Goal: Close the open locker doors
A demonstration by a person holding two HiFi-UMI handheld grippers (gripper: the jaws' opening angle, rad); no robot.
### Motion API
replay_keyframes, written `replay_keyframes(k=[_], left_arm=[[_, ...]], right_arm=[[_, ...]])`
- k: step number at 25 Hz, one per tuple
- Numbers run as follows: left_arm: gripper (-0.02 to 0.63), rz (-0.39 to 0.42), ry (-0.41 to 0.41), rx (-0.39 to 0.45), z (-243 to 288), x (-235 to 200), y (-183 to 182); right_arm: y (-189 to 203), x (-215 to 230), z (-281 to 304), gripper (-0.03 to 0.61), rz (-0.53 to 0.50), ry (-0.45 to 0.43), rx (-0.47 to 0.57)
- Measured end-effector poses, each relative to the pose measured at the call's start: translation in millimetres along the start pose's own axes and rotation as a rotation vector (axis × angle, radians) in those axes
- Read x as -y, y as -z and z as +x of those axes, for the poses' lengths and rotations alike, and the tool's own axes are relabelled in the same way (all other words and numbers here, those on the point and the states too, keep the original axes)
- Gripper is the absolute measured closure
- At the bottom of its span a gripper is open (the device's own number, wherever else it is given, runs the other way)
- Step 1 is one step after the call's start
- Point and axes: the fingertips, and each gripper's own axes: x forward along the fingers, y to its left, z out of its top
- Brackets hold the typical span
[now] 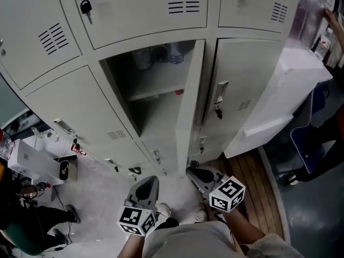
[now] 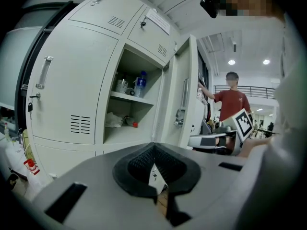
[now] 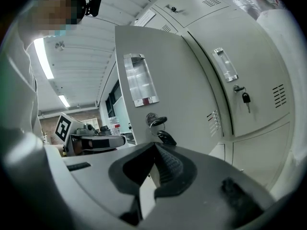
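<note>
Fingers (image 2: 134,166) touch on left gripper (image 1: 150,180) and right gripper (image 1: 193,171), open door (image 1: 191,106) just ahead.

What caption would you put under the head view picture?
Left tool and right tool, both shut, held before the open locker door.

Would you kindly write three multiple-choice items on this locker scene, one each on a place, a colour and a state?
1. Where does the clear bottle stand?
A. On the upper shelf of the open locker
B. On the floor
C. On top of the lockers

2. What colour is the cap of the bottle lying on the lower shelf?
A. Green
B. Red
C. Black

3. How is the right gripper?
A. Shut on a door handle
B. Wide open
C. Shut, holding nothing

Answers:
1. A, the left gripper view shows it standing there.
2. B, the cap shows red.
3. C, its jaws meet with nothing between them.
</note>
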Motion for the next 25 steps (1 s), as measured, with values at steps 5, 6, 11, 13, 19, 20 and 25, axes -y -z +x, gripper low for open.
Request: replay_keyframes(k=[5,6,11,13,19,20,25], left_arm=[[0.598,0.001,0.011,0.003,-0.9,-20.0,-3.2],[0.598,0.001,0.013,0.004,-1.2,-24.1,-3.9],[0.598,0.004,0.022,0.006,-2.6,-45.2,-8.5],[0.598,0.004,0.026,0.006,-3.2,-53.5,-9.9],[0.598,0.004,0.040,0.005,-4.0,-75.5,-12.9],[0.598,0.005,0.041,0.004,-4.2,-79.0,-12.6],[0.598,0.008,0.048,0.000,-4.8,-95.7,-12.6]], right_arm=[[-1.7,-8.5,21.7,0.551,0.001,0.001,0.003],[-2.1,-10.0,26.1,0.551,0.001,0.002,0.004],[-5.7,-16.4,47.6,0.551,0.001,0.008,0.011],[-6.8,-18.0,56.1,0.551,0.003,0.011,0.013],[-10.7,-20.6,79.0,0.551,0.002,0.025,0.016],[-11.1,-20.9,82.4,0.551,0.002,0.028,0.016],[-14.2,-21.0,97.7,0.551,0.001,0.040,0.018]])
